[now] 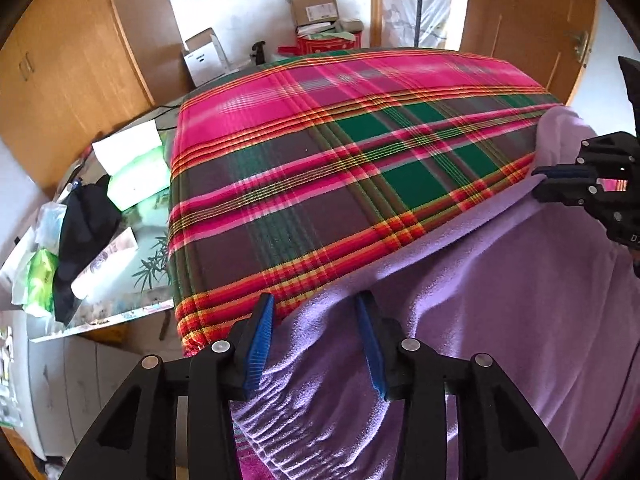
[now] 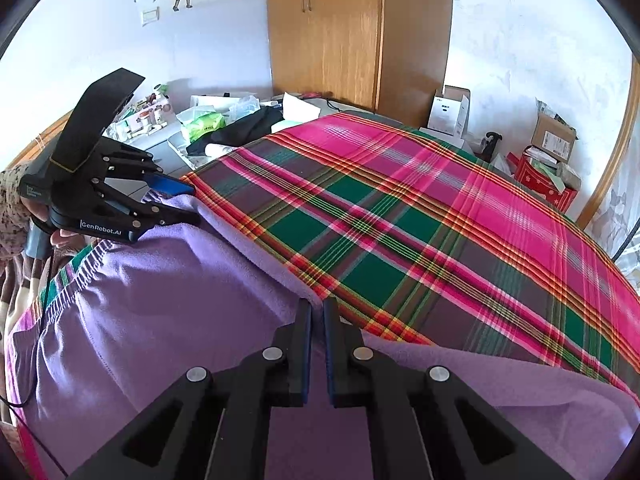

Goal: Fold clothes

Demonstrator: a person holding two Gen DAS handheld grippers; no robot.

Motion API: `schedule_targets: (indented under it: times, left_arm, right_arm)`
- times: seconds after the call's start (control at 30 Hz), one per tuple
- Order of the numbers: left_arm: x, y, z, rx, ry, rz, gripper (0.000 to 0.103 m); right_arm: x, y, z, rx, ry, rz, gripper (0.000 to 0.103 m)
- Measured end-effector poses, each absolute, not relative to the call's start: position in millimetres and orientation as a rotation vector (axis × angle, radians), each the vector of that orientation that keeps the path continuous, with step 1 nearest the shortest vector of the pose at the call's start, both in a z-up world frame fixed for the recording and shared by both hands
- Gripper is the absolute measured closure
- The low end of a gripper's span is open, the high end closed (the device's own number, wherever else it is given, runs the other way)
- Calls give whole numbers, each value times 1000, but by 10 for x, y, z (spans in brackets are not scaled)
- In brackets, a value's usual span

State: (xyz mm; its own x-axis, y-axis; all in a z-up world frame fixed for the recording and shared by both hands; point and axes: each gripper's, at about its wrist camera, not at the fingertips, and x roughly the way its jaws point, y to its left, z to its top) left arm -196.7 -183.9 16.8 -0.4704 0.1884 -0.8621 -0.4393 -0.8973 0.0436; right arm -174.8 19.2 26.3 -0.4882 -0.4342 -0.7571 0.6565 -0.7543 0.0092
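Purple fleece, a garment [image 1: 500, 300] with a gathered elastic waistband [image 2: 86, 266], drapes over the near edge of the plaid bedspread [image 1: 320, 160], its folded edge running along that edge from my left claw to my right. My left claw [image 1: 316, 344] stands released, fingers spread, the cloth loose between them. My right claw [image 2: 318, 344] is clenched on the garment's edge where it meets the bedspread. Beyond the bedspread's far corner, an open cardboard box [image 1: 314, 8] holds papers above a red box [image 1: 326, 44]; I cannot tell what is inside the white box [image 1: 204, 56] beside them.
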Motion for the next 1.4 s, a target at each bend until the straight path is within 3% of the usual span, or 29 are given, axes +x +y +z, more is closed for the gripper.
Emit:
schedule_targets:
  times: [0.07,0.13,0.57,1.4]
  left_arm:
    - [-1940,-1803,177,-1346,387,2384,77]
    - [-1907,-1763,195,-1336,415,2393,96]
    - [-1558,-1752,486,-1203,428,2529,99]
    - [-488,-1711,957,-1051,420,2638,99]
  right_arm:
    - [-1755,195,248,1034,366,-2235,97]
    - [-1759,205,242,1040,354,-2236,97]
    - [-1582,289,418,995,260,-2290,97]
    - [-454,445,921,861,228,-2377,98]
